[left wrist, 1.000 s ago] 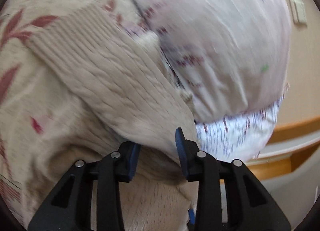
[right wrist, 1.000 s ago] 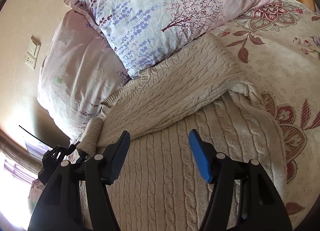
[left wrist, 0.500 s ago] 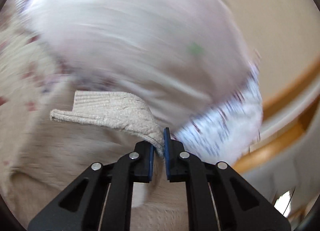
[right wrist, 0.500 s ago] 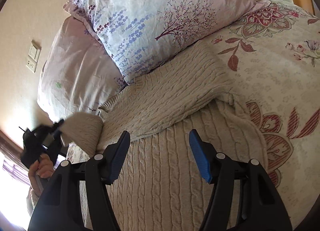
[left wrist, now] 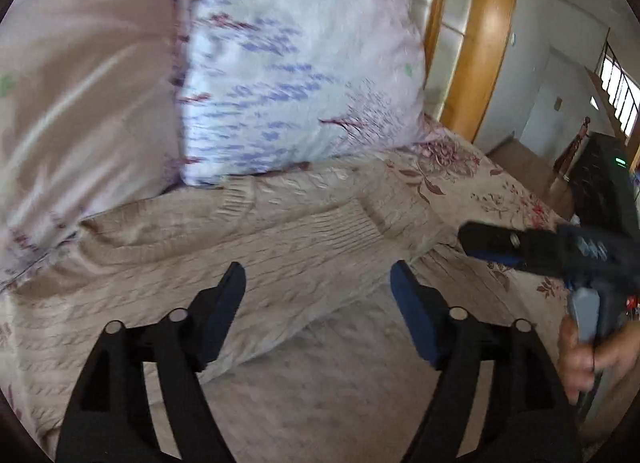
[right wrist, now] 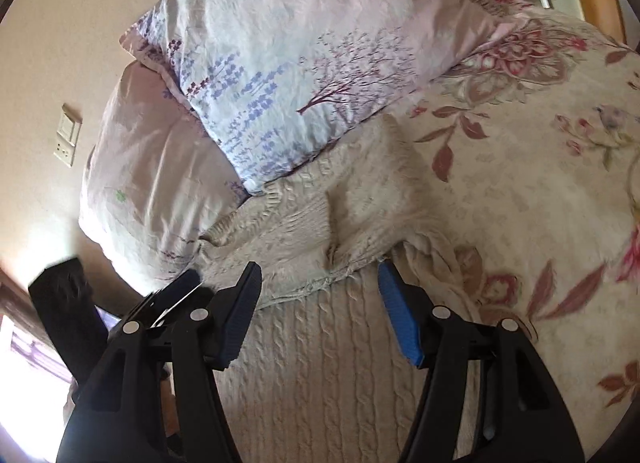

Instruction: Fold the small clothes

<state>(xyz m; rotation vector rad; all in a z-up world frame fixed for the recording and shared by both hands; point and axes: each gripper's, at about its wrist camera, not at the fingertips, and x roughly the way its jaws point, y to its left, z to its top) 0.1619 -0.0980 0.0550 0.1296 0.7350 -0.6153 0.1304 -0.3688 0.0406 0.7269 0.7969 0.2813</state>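
A beige cable-knit sweater (left wrist: 240, 263) lies on the bed below the pillows, with both sleeves folded across its body. It also shows in the right wrist view (right wrist: 320, 363). My left gripper (left wrist: 318, 287) is open and empty just above the folded sleeve. My right gripper (right wrist: 320, 295) is open and empty over the sweater's body, near the folded sleeve edge (right wrist: 312, 287). The right gripper also appears in the left wrist view (left wrist: 520, 249) at the right. The left gripper shows blurred at the left of the right wrist view (right wrist: 172, 291).
A floral bedspread (right wrist: 520, 183) covers the bed. Two pillows (right wrist: 280, 63) lie against the wall just beyond the sweater. A wooden headboard (left wrist: 476, 43) stands at the back. A wall switch (right wrist: 66, 135) is on the left wall.
My left gripper carried the left sleeve across the sweater's body, then opened and let it go. The sleeve now lies folded over. The right gripper stayed open and shifted slightly forward.
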